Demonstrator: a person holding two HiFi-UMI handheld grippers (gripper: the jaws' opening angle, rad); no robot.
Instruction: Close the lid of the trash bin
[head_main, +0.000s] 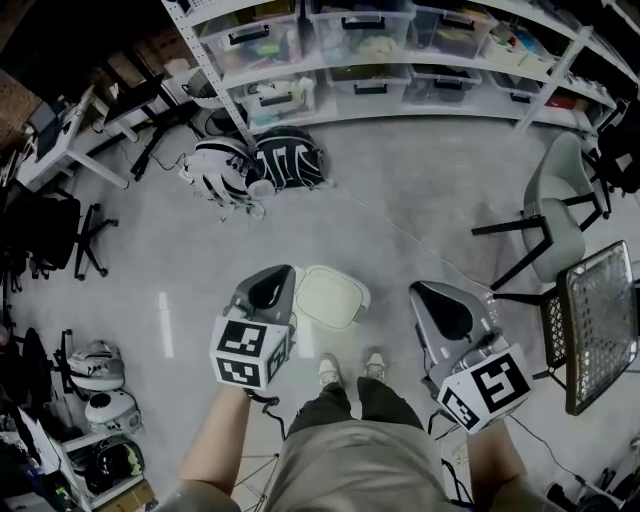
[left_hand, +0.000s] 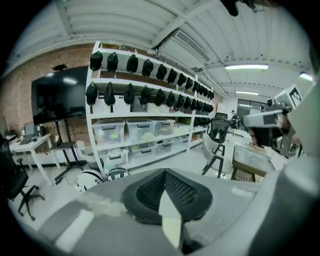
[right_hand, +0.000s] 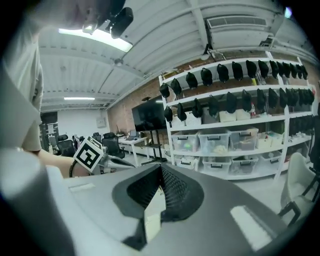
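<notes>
The trash bin (head_main: 331, 297) stands on the floor just ahead of my shoes, seen from above as a cream, rounded-square lid facing up; its body is hidden beneath. My left gripper (head_main: 274, 272) hovers beside the bin's left edge, partly overlapping it in the head view. The right gripper (head_main: 428, 292) hangs apart to the bin's right. Both point up and forward at the shelves, so the bin appears in neither gripper view. The left gripper (left_hand: 164, 173) and the right gripper (right_hand: 160, 168) are each shut, mesh pads together, holding nothing.
White shelves with clear storage boxes (head_main: 360, 40) line the far wall. Helmets (head_main: 255, 165) lie on the floor ahead, more helmets (head_main: 95, 368) at lower left. A grey chair (head_main: 555, 210) and a mesh seat (head_main: 600, 325) stand at right, desks and office chairs (head_main: 60, 235) at left.
</notes>
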